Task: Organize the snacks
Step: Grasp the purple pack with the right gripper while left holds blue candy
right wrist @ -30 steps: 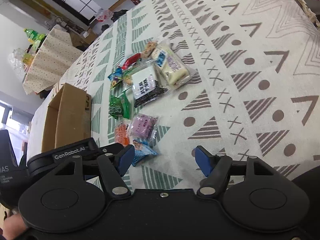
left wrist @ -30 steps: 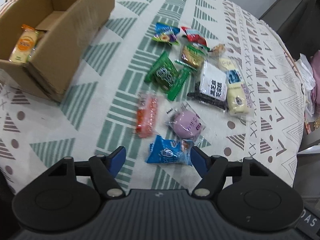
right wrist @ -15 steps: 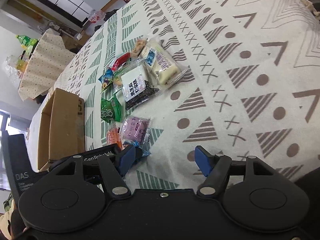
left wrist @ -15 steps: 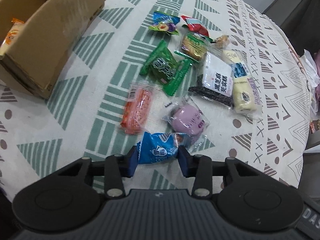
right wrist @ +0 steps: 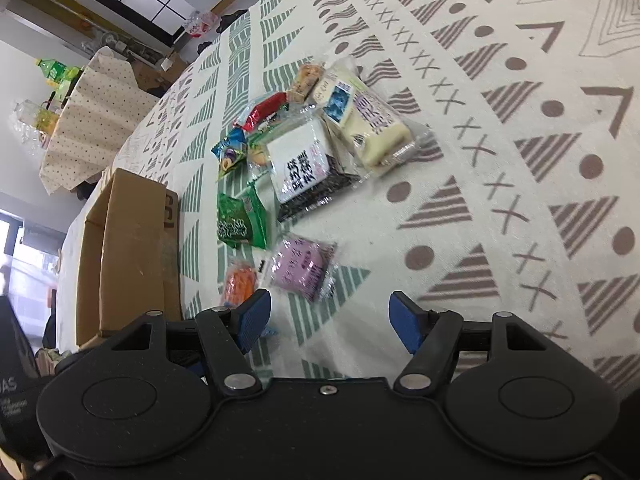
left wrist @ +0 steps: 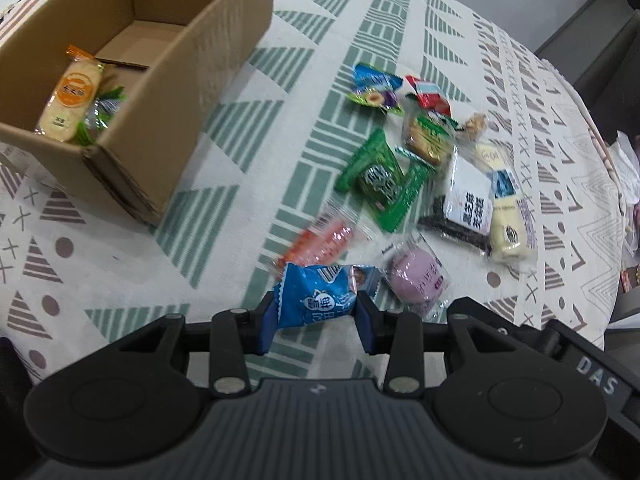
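My left gripper (left wrist: 316, 320) is shut on a blue snack packet (left wrist: 320, 296) and holds it above the patterned tablecloth (left wrist: 120, 256). A cardboard box (left wrist: 160, 92) stands at the upper left with an orange-labelled cracker pack (left wrist: 70, 100) inside. Loose snacks lie to the right: an orange packet (left wrist: 320, 244), a purple one (left wrist: 416, 280), a green one (left wrist: 380, 180), a black-and-white one (left wrist: 464, 204). My right gripper (right wrist: 330, 320) is open and empty above the cloth, near the purple packet (right wrist: 302, 264) and the box (right wrist: 128, 248).
The table edge curves away at the right (left wrist: 608, 240). In the right wrist view a second table with a dotted cloth (right wrist: 88, 120) and bottles (right wrist: 56, 76) stands in the far background. The left gripper's body (right wrist: 16, 392) shows at the lower left there.
My left gripper closed on the blue packet and lifted it off the cloth, swinging left toward the box. The right gripper stayed open and shifted slightly.
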A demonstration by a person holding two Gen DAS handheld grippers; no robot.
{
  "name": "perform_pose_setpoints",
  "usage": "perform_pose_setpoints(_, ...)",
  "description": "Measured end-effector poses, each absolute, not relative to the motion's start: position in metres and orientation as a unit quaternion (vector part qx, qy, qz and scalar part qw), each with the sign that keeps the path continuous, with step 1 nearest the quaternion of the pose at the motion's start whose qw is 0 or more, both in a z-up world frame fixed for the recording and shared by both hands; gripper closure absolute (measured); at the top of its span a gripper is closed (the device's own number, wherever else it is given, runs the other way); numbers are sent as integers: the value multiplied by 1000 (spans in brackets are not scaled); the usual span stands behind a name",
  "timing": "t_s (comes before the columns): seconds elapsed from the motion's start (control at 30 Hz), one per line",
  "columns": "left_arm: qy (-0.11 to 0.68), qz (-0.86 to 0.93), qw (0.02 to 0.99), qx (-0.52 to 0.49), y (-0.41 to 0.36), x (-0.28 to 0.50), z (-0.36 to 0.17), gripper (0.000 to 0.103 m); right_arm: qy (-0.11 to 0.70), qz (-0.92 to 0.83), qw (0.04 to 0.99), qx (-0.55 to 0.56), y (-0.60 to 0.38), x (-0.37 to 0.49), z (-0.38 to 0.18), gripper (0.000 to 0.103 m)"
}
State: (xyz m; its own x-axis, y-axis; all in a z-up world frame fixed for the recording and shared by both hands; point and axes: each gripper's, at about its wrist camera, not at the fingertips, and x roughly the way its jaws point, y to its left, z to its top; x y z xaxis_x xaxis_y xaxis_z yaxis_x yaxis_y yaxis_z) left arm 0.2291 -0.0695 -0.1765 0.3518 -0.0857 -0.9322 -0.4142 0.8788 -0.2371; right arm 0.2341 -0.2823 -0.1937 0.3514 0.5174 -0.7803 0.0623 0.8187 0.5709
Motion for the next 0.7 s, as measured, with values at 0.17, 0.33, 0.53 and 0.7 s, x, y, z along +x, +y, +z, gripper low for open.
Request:
perform_pose_setpoints(0.17,552,112,795,-226,-59,229,-172,63,553,142,779,260,-272,241,-196,36)
perform_pose_setpoints(0.33,547,118,796,-230,-49,229,-171,63,554,133,781,256,-263,245,-198,30)
perform_pose_setpoints(0.53,546,131,792,-238,-41,229,-172,63,557,126,782,249,-250,251,-202,30)
perform_pose_setpoints(0.7,546,141,789,-243,-34,226,-173,63,561,114,784,239,-239,255,-205,30)
